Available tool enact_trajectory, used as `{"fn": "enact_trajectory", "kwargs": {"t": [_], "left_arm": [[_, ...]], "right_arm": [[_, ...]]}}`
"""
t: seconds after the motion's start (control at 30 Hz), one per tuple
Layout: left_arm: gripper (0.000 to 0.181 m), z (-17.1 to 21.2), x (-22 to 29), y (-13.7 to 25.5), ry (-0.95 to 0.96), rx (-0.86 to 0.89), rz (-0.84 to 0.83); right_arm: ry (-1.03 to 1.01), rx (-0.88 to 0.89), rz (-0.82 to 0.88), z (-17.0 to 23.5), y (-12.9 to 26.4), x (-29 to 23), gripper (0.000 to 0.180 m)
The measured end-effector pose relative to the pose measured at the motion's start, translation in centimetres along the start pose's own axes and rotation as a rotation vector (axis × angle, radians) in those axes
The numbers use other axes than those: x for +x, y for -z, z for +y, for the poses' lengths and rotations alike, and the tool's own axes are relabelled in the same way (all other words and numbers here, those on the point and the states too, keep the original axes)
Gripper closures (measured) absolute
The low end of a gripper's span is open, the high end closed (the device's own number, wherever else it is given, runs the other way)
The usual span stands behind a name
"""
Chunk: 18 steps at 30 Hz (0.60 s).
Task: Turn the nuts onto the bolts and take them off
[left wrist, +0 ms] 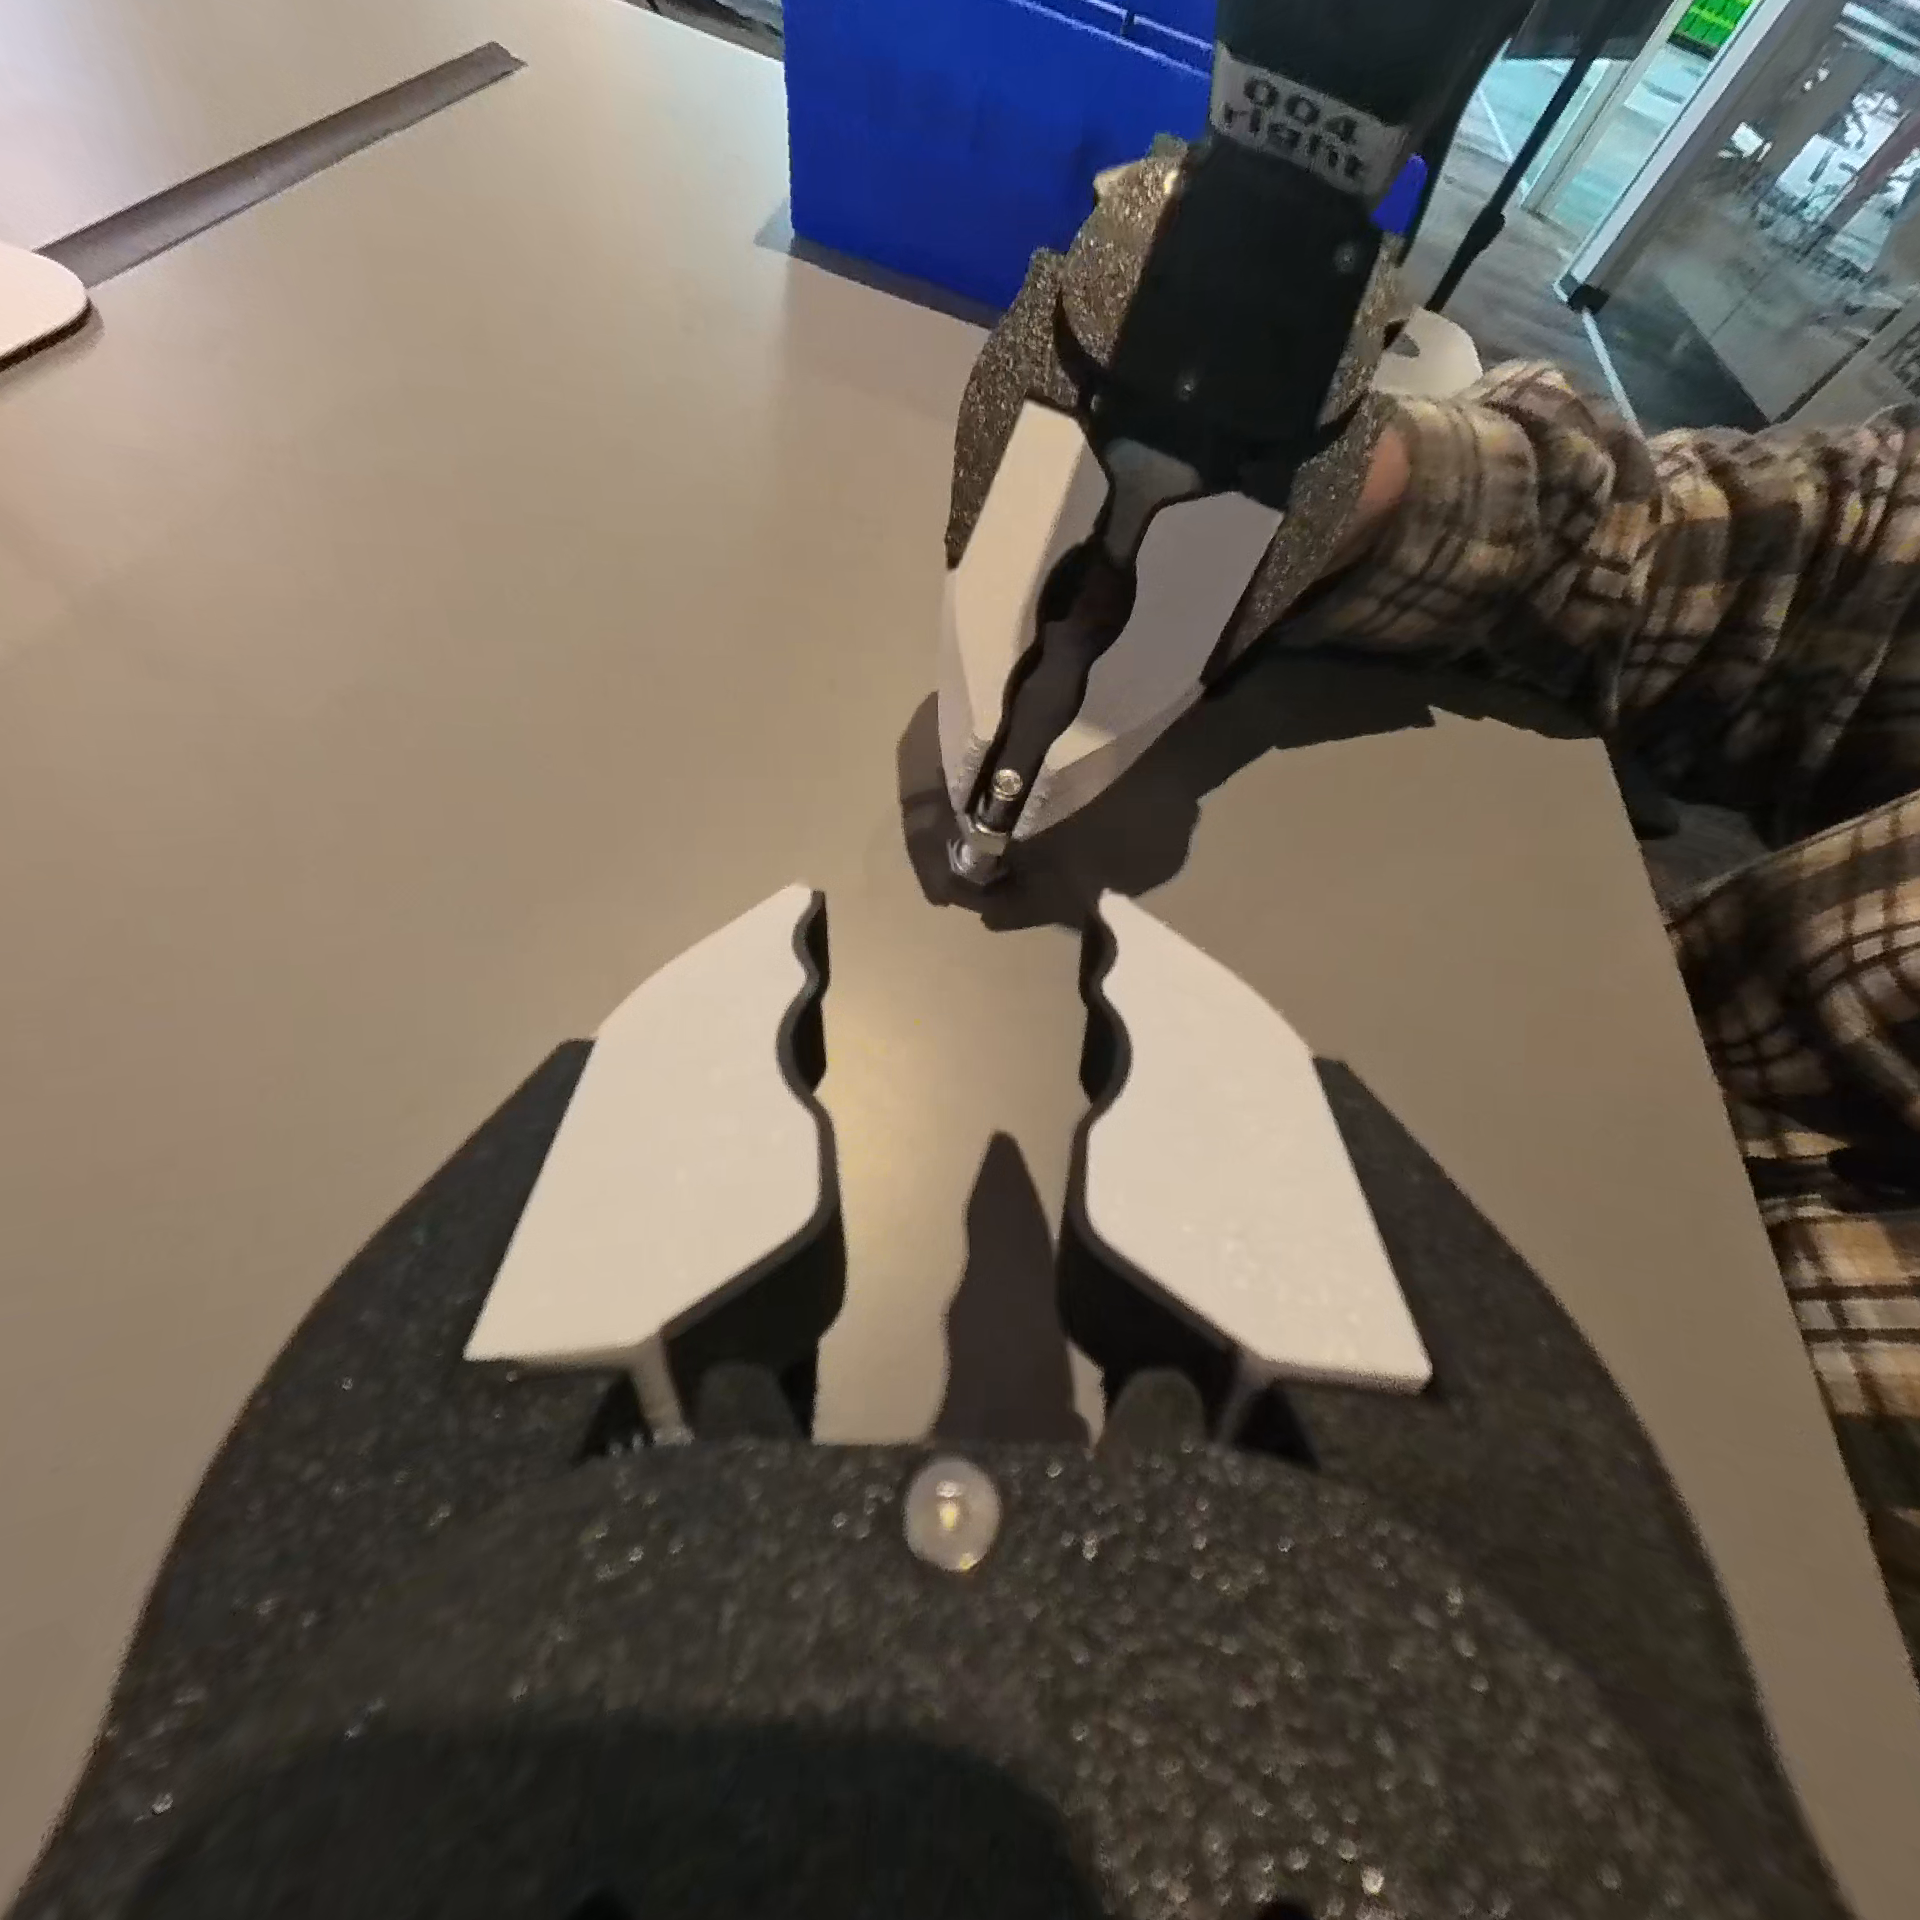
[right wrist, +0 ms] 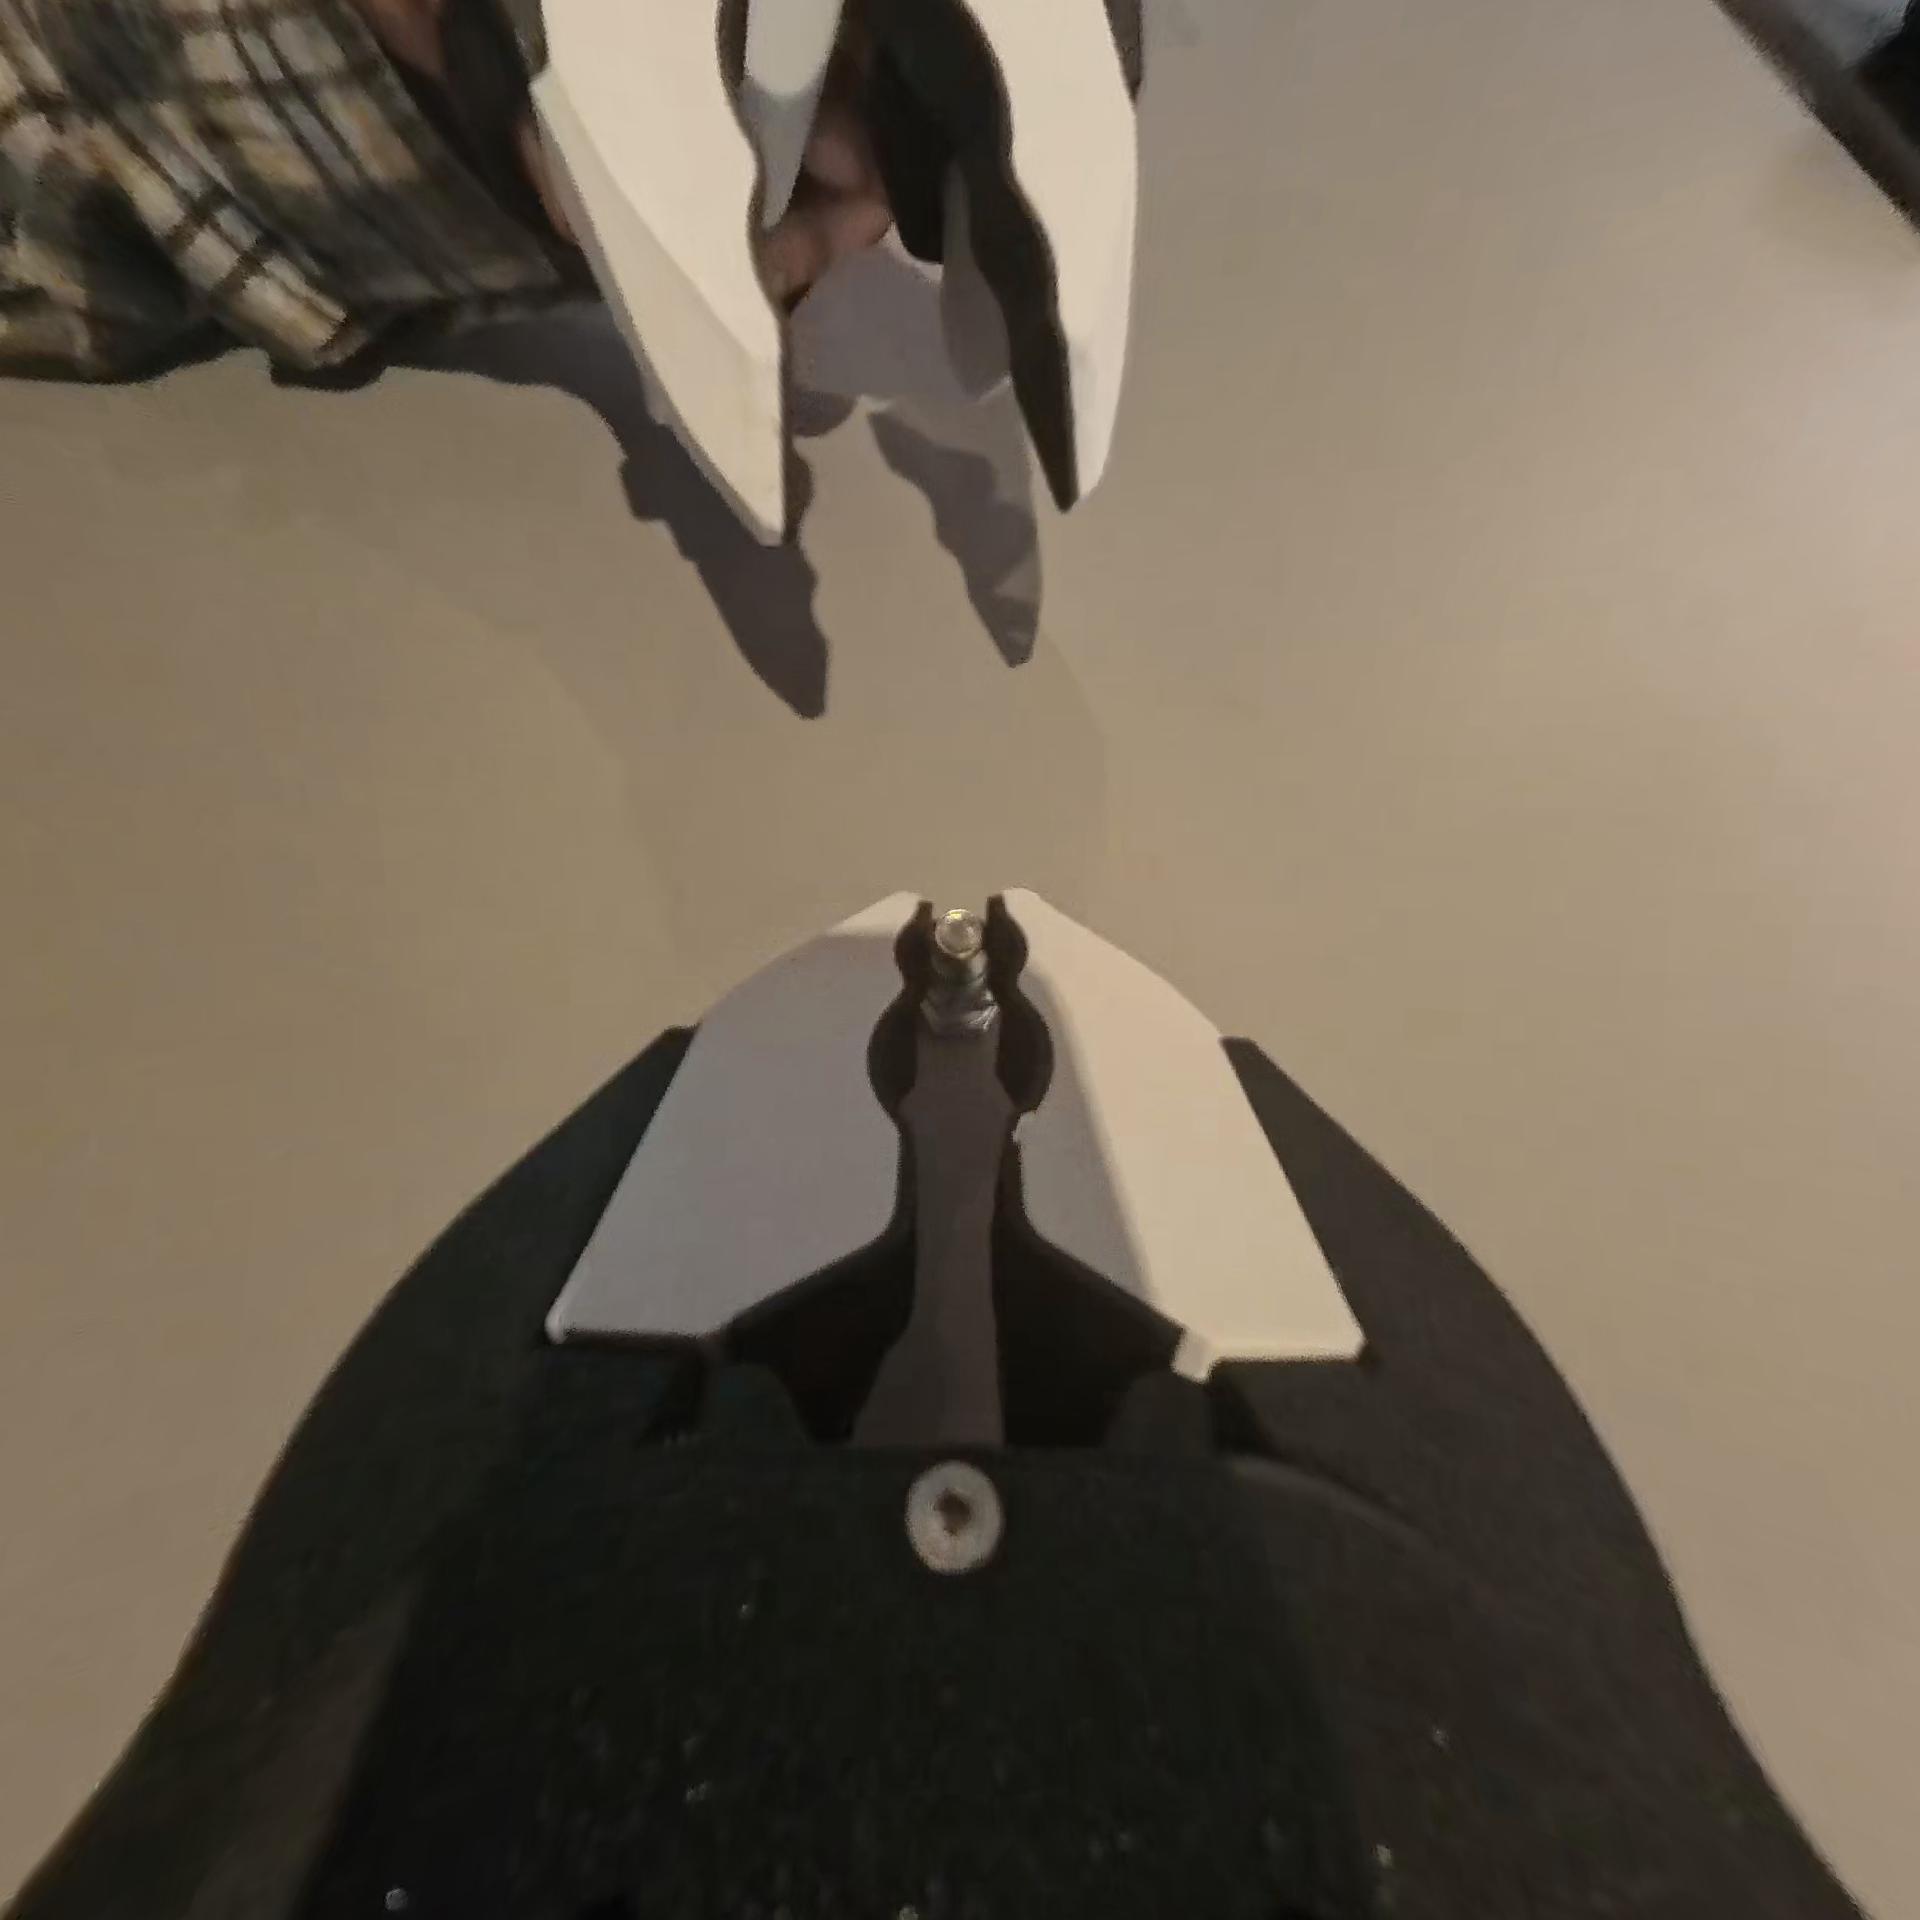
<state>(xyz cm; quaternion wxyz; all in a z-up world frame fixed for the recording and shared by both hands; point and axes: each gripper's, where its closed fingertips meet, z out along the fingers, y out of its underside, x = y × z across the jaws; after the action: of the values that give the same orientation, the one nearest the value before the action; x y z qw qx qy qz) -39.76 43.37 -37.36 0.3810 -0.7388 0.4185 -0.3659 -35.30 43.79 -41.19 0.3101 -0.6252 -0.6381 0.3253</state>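
Observation:
My right gripper (right wrist: 956, 920) is shut on a small silver bolt (right wrist: 956, 932), pinched between its fingertips, with a nut (right wrist: 952, 1013) threaded on the shank just behind them. In the left wrist view the right gripper (left wrist: 1003, 795) points steeply down at the grey table, holding the bolt (left wrist: 1000, 798), with the nut (left wrist: 971, 854) at or just above the surface. My left gripper (left wrist: 956, 914) is open and empty, its fingertips a short way in front of the nut. It also shows in the right wrist view (right wrist: 920, 514), open, facing the right gripper.
A blue crate (left wrist: 935, 125) stands at the back of the table (left wrist: 416, 623). A dark slot (left wrist: 270, 166) runs across the far left, beside a white flat object (left wrist: 31, 301). The table's edge (left wrist: 1704, 1039) runs along the right, where a person's plaid sleeve (left wrist: 1662, 582) reaches in. Some 7 cm of space lies between my two pairs of fingers. From either gripper's tips it is about 35 cm to the white flat object (left wrist: 31, 301).

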Motion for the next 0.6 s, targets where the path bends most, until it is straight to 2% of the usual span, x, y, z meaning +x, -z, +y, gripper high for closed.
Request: {"fn": "enact_trajectory", "kwargs": {"t": [0.17,0.37,0.6], "left_arm": [[0.133,0.1,0.1,-0.4,0.005,0.012,-0.002],[0.127,-0.5,1.0,-1.8,0.017,0.059,0.01],[0.131,-2.9,2.5,-1.4,-0.03,0.183,0.025]], "right_arm": [[-0.07,0.025,-0.013,-0.3,0.6,0.4,0.17],[-0.094,0.16,-0.081,-6.9,3.8,0.3,0.171],[-0.024,0.149,-0.169,-11.3,3.6,-1.6,0.171]]}}
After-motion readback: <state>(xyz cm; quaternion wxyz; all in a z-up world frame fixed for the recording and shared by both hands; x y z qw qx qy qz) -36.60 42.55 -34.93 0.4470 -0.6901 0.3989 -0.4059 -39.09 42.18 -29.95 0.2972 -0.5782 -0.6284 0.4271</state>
